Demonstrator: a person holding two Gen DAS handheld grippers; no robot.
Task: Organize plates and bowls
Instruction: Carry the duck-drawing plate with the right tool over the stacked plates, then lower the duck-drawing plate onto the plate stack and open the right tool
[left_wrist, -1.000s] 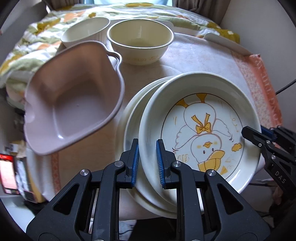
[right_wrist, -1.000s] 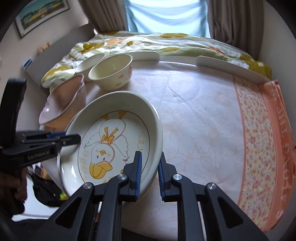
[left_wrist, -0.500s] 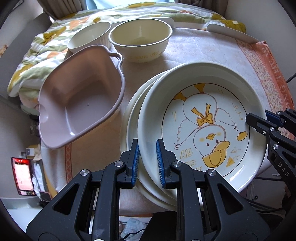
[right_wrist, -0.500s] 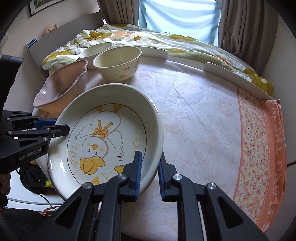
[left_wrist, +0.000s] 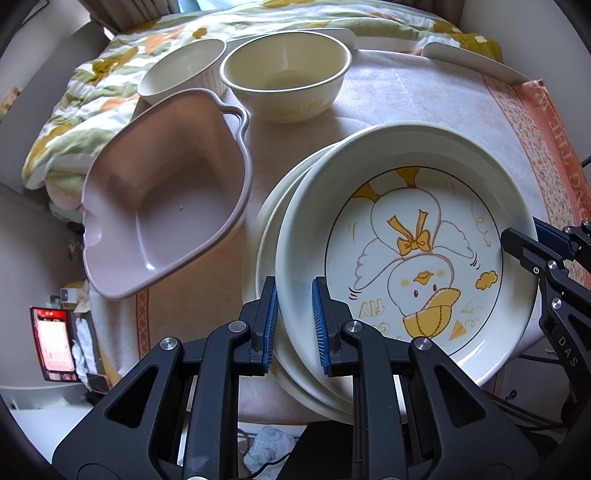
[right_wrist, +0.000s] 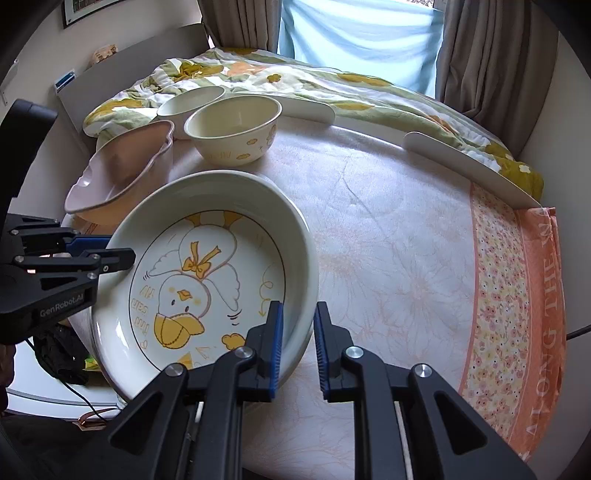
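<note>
1. Left tongs (left_wrist: 294, 325), in the left wrist view, were clamped on the near-left rim of the deep white round ceramic plate with a yellow duck drawing (left_wrist: 406, 254): one blue pad was outside the wall and the other inside it.
2. That duck plate sat tilted on top of a plain cream plate (left_wrist: 269, 236), whose rim showed as a crescent at its left side and below it.
3. The right tongs (left_wrist: 532, 240) came in from the right edge of this view and gripped the duck plate's far-right rim.
4. A dusty-pink plastic dish with a loop handle (left_wrist: 166, 195) lay tilted to the left of the plates, with a cream round bowl with yellow printing (left_wrist: 286, 74) and a ribbed white bowl (left_wrist: 181, 70) behind it.
5. All of these rested on the worktop (left_wrist: 424, 96), which was covered with a pale floral cloth.
6. In the right wrist view, the right tongs (right_wrist: 298, 341) were closed on the duck plate (right_wrist: 207, 280) at its near-right wall, one pad inside and one outside.
7. The left tongs (right_wrist: 110, 251) held the opposite rim from the left edge.
8. Beyond the plate stood the pink dish (right_wrist: 118, 173), the cream bowl (right_wrist: 232, 133) and the ribbed bowl (right_wrist: 190, 101), with a flowered quilt (right_wrist: 332, 88) behind the worktop (right_wrist: 406, 240).
</note>
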